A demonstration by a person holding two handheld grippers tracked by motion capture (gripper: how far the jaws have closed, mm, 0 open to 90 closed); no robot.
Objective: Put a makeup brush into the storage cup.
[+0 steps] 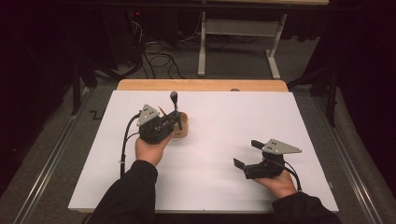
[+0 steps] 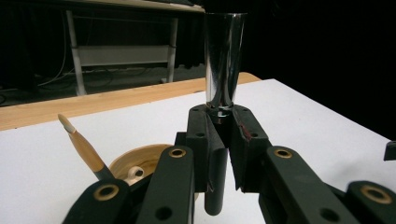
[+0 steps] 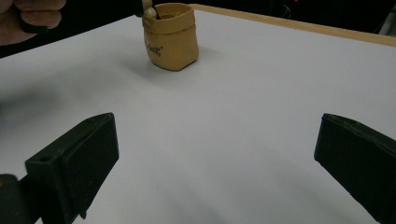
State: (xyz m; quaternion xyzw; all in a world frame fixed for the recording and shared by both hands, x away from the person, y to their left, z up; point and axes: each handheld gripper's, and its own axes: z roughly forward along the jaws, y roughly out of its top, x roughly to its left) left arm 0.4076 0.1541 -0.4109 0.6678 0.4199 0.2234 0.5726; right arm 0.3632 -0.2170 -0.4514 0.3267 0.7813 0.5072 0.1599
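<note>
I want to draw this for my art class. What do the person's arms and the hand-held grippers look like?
Both arms wear black long sleeves. Each hand-held gripper is a chunky black tool: the left hand-held gripper and the right hand-held gripper each carry a grey three-cornered plate on top. A black cable trails from each. Up close, the black linkage bars have brass-coloured rivets.

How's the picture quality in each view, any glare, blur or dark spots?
High view: dim, soft, room behind nearly black, white board evenly lit. Left gripper view: bright streaks on the shiny brush handle, near claw parts soft. Right gripper view: claw blurred and dark, pot fairly sharp with a faint shadow.
</note>
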